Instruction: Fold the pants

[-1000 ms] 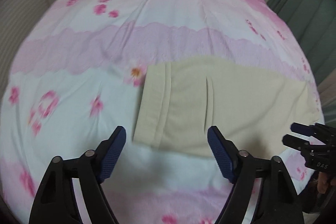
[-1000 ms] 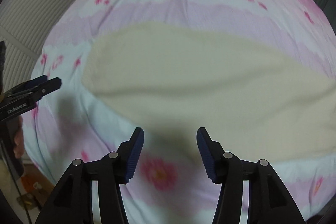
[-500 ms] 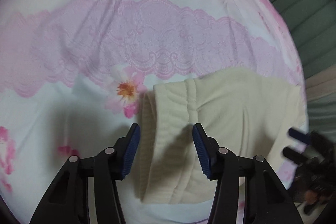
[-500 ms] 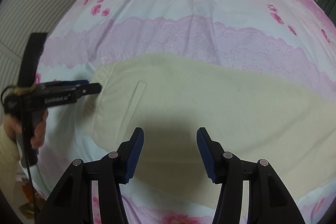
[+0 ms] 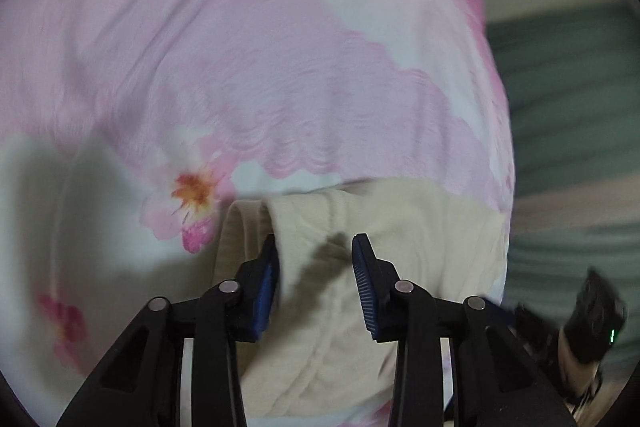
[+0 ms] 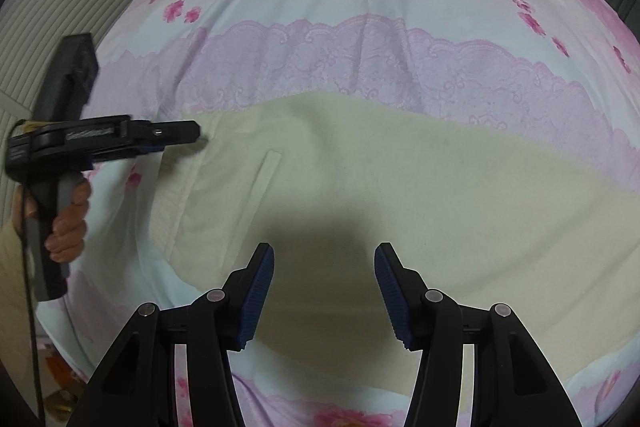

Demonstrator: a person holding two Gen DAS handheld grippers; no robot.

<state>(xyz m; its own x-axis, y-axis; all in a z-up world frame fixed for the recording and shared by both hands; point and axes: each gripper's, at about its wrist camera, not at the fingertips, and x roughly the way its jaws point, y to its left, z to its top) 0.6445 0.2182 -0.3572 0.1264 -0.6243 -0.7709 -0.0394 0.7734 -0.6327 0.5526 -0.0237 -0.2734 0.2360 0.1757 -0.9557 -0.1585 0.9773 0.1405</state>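
Note:
Cream pants (image 6: 400, 179) lie flat across a pink and white floral bedspread (image 6: 360, 7), waistband end to the left. My left gripper (image 5: 314, 247) is open, its jaws straddling the raised waistband corner of the pants (image 5: 320, 219). It also shows in the right wrist view (image 6: 192, 135), fingertips at the waistband's far corner. My right gripper (image 6: 324, 259) is open and empty, hovering over the near edge of the pants in its own shadow. It also shows at the lower right of the left wrist view (image 5: 532, 323), blurred.
The bedspread (image 5: 280, 47) covers the whole bed. A white louvred door (image 6: 60, 7) stands left of the bed. A green curtain (image 5: 568, 107) hangs beyond the bed's right side. The bed's near edge drops off below my right gripper.
My left gripper has moved down and in onto the waistband corner and narrowed its jaws around the lifted fabric. My right gripper has edged forward over the pants' near edge.

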